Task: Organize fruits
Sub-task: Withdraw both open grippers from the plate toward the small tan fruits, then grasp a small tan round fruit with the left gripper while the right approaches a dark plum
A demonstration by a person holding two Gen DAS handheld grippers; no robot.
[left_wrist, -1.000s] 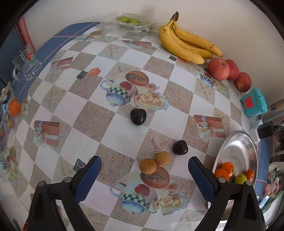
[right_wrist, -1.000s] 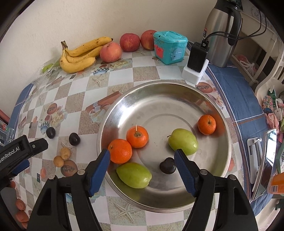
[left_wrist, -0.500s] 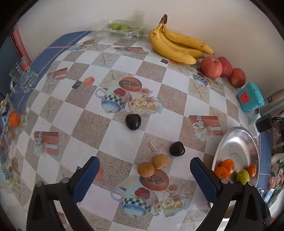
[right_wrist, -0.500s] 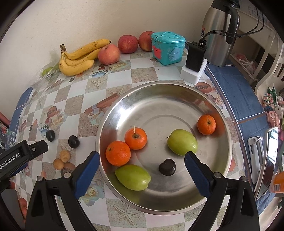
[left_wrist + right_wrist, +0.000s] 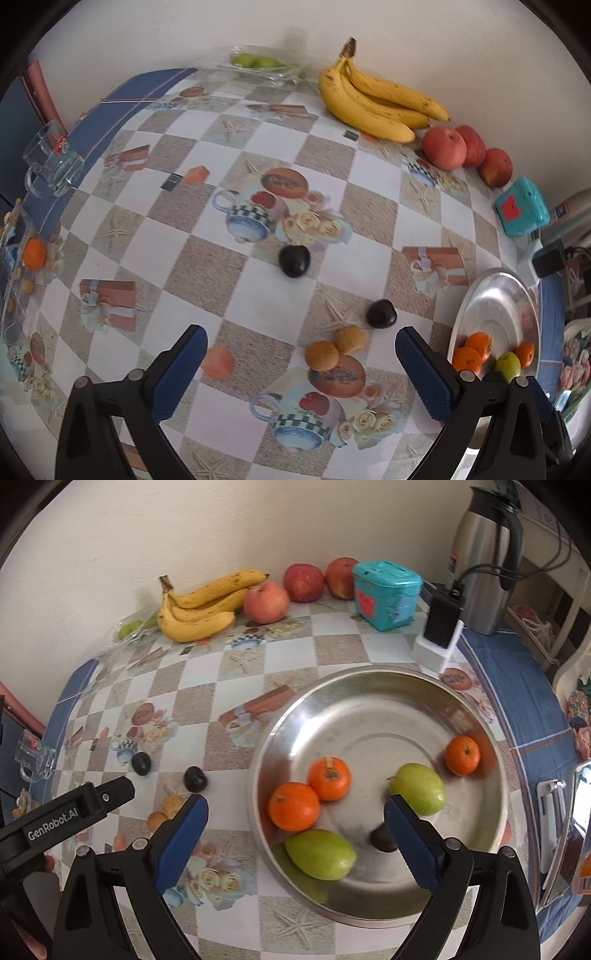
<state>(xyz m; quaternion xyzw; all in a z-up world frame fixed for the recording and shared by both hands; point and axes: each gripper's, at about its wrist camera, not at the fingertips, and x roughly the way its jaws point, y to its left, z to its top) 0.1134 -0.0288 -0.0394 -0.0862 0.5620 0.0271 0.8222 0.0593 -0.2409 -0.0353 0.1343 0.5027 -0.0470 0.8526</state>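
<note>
Nearest the right wrist camera, the right gripper [image 5: 295,823] is seen with its fingers [image 5: 183,825] spread wide and empty above the near rim of the steel bowl [image 5: 491,716]; a second earlier they stood closer together about the dark plum [image 5: 382,839], which now lies loose on the bowl floor beside the right finger, so a release is judged to have just been completed. In the bowl the plum is accompanied by two green fruits [image 5: 320,853], possibly mangoes, and three mandarins [image 5: 293,806]. The gripper is pitched steeply downward and is held almost still. In the left wrist view, the left gripper [image 5: 301,358] is likewise angled steeply down over the counter [image 5: 122,280], its fingers [image 5: 421,373] wide apart with nothing between them. Just beyond them lie two small brown fruits [image 5: 322,355], touching each other, then a second dark plum [image 5: 381,313], and farther out a third [image 5: 294,260]. These four loose fruits are judged to be what remains to be gathered. At the far wall, a bunch of bananas [image 5: 373,103], three red apples [image 5: 443,149] and a teal box [image 5: 521,211] are set in a row.
</note>
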